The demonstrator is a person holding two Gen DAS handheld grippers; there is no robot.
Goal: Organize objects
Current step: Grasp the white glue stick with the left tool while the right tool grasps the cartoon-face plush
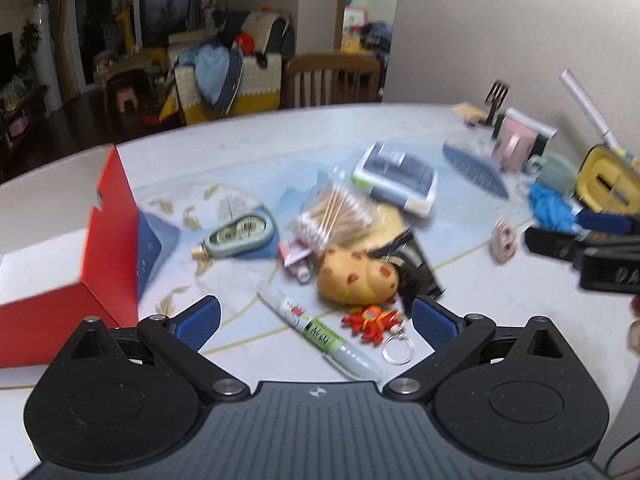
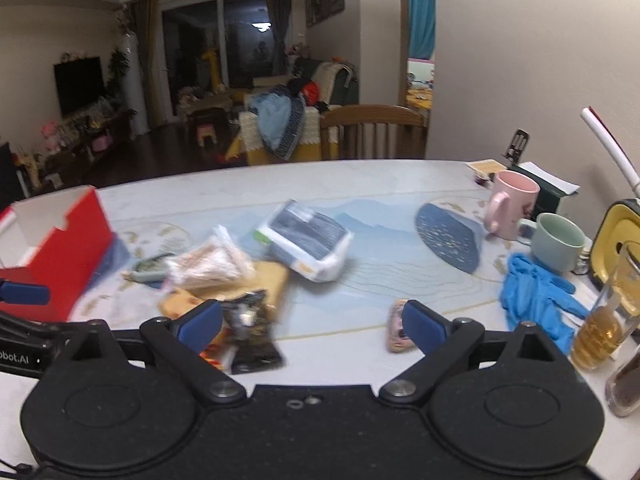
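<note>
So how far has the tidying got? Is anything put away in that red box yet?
Hardly begun, it seems. What shows of the red box looks empty, though its bottom is hidden. Both the left gripper and right gripper are open, holding nothing. Still loose on the table: cotton swabs, a white pen, a spotted yellow toy, a red keychain figure and more.

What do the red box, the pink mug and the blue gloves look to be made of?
Red box: looks like cardboard, matte, with thin flat walls and a plain pale inside. Pink mug: probably glazed ceramic, thick rim with a soft sheen. Blue gloves: thin, limp and crumpled, likely nitrile or latex; blur leaves this open.
</note>
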